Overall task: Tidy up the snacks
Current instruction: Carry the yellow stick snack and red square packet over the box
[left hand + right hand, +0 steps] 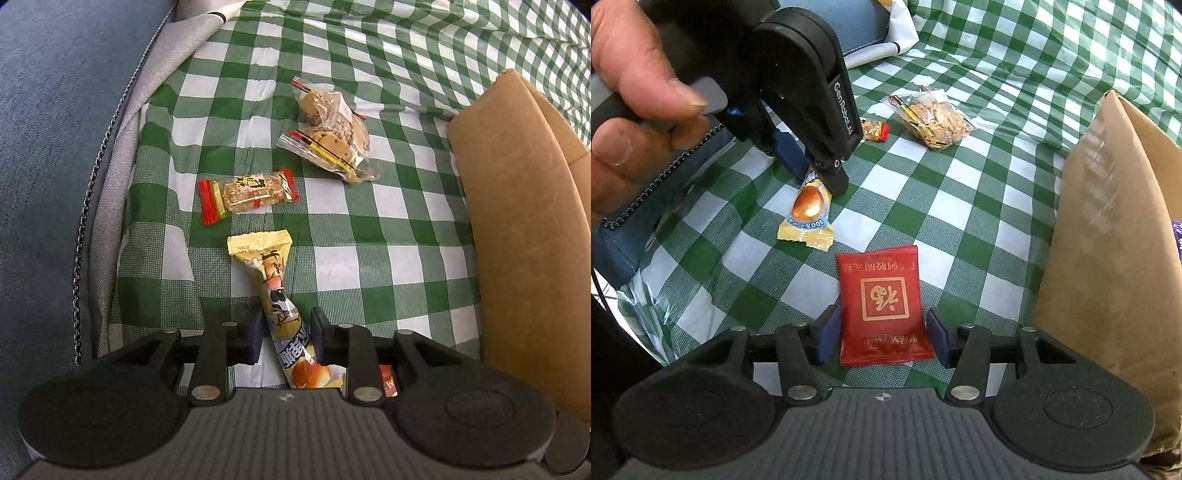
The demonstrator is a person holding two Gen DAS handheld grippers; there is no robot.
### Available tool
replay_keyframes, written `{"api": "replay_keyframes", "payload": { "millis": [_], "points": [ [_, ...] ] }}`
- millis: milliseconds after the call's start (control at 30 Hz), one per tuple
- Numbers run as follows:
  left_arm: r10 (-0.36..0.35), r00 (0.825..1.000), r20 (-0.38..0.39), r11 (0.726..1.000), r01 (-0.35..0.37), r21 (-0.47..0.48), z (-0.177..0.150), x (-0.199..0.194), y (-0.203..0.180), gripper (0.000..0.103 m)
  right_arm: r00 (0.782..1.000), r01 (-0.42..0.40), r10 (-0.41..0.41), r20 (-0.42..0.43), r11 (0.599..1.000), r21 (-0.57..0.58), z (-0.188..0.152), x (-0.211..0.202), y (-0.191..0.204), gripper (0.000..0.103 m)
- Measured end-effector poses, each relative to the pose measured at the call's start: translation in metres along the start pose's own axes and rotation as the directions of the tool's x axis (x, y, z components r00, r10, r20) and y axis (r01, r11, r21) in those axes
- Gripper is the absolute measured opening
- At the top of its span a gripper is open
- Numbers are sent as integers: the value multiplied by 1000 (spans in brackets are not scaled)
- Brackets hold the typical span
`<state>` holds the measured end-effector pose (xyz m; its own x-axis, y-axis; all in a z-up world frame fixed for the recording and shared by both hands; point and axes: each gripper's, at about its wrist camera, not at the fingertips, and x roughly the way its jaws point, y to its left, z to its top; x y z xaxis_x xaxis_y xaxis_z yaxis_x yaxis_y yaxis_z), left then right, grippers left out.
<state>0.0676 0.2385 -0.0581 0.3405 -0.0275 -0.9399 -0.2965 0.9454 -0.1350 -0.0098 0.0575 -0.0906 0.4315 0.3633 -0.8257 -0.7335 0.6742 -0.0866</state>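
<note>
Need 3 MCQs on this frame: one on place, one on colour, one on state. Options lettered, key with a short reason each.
1. Where does the red packet lie?
A. between the right gripper's open fingers
B. inside the paper bag
C. on top of the cookie bags

2. What colour is the checked cloth?
A. blue and white
B. green and white
C. red and yellow

3. How does the yellow bread packet lie at the left gripper?
A. lifted clear of the cloth
B. on the cloth, between the fingers
C. torn open and emptied

Key: 1 A, the blue pads flank it with gaps. 2 B, green and white squares. 3 B, both views show it resting on the cloth.
</note>
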Motion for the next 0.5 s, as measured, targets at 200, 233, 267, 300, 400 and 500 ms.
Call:
{"api": "replay_keyframes", "payload": {
  "millis": [200,233,267,300,400,500],
  "points": [
    [-4,1000,-5,1000,4,1,2,1,0,30,1000,6,-6,-1,1000,2,1,0,1,54],
    [-4,1000,-5,1000,4,2,2,0,1,30,1000,7,-7,-2,1000,4,1,1,1,53],
    [-5,1000,-5,1000,5,4,2,0,1,30,1000,7,-7,-2,1000,7,1,1,0,53],
    [-5,1000,-6,1000,5,6,2,-1,1,30,1000,9,-9,-2,1000,9,1,1,0,53],
    [-5,1000,-8,1000,5,11,3,0,1,30,1000,15,-15,-2,1000,10,2,1,0,51],
    [-2,1000,-7,1000,2,17,3,1,0,27,1000,23,-23,3,1000,10,2,1,0,49]
  ]
}}
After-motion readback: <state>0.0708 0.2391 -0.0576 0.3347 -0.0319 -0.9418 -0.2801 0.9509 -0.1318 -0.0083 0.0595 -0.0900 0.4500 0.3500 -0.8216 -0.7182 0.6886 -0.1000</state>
